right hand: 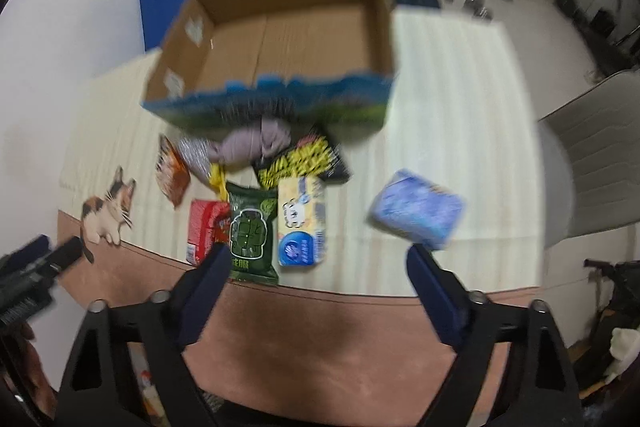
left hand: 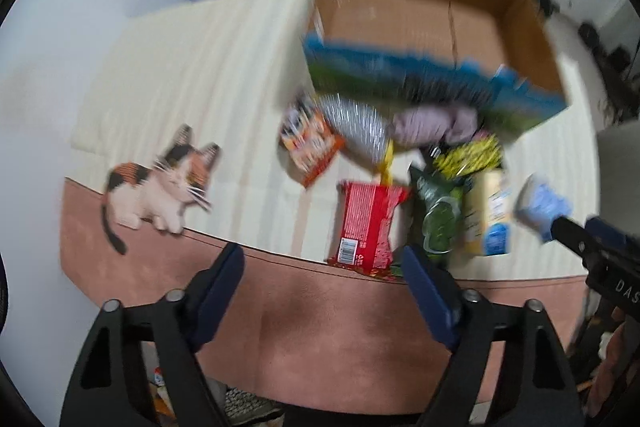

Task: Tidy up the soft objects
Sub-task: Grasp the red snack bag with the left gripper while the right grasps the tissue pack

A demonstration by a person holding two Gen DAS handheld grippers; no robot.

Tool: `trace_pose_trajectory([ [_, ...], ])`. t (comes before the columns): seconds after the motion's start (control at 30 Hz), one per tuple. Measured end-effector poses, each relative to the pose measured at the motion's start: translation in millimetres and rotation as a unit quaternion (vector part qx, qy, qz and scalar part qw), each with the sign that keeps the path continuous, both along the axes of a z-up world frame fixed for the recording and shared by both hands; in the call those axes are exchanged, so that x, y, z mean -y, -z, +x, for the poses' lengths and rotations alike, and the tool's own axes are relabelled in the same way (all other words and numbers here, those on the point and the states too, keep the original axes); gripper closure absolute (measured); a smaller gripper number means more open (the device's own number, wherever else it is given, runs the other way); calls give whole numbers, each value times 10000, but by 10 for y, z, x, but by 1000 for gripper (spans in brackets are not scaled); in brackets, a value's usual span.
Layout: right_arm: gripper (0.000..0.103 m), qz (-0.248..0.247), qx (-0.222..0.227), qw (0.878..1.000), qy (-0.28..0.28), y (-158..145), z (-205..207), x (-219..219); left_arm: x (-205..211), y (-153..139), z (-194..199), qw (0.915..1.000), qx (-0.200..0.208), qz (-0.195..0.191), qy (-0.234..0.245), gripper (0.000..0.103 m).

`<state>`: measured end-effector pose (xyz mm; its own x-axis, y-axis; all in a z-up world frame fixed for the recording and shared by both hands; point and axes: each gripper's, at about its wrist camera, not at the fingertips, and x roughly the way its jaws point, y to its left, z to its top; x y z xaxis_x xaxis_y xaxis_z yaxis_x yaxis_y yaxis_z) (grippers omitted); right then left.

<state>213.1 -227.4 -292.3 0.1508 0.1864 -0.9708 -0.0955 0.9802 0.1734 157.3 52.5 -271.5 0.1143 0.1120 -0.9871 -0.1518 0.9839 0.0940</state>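
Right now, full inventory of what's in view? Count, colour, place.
cardboard box: 1, brown inside with blue-green printed front, back of the mat, open and empty
grey cloth: 1, lilac-grey, against the box front
black-yellow packet: 1, right of the cloth
silver packet: 1, left of the cloth
orange packet: 1, left end of the pile
red packet: 1, front left
green packet: 1, front middle
cream-blue pack: 1, right of the green one
blue pack: 1, apart to the right
cat print: 1, calico, on the mat
chair: 1, pale, far right
left tool: 1, black with blue pads, open
right tool: 1, same, open
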Motion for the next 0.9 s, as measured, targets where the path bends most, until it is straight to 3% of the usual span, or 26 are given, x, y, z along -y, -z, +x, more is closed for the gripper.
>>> trace_pose_trajectory([
  [0.1,43,-10,-334,9993,-186,497,166,-267,82,492,127,9990,-429,2,140,36],
  [0.23,68,-82,-593,9975,-388,903,270,-510,90,945,277,9971,-758,20,111,36],
  [0.33,73,-481,-459,9969,-411,914,271,-491,58,1099,364,9963,-851,-139,3,36],
  [0.43,73,-694,-607,9957,-119,947,294,-200,25,1177,403,9948,-935,-396,-71,36],
  [0.53,70,-741,-859,9934,184,1020,330,57,21,1256,427,9936,-1003,-526,-42,36],
  [0.6,48,-536,-741,9951,363,911,322,128,12,1265,449,9929,-986,-654,-67,36],
  [0.63,29,-310,-583,9973,311,819,305,85,8,1282,482,9925,-986,-715,-79,36],
  [0.67,22,-99,-518,9983,242,763,292,14,-25,1308,503,9923,-981,-753,-92,36],
  [0.77,22,174,-728,9972,30,824,315,-283,-72,1326,564,9914,-1010,-819,-154,36],
  [0.9,23,-35,-770,9968,-196,1065,327,-635,-109,1329,606,9910,-1042,-838,-114,36],
])
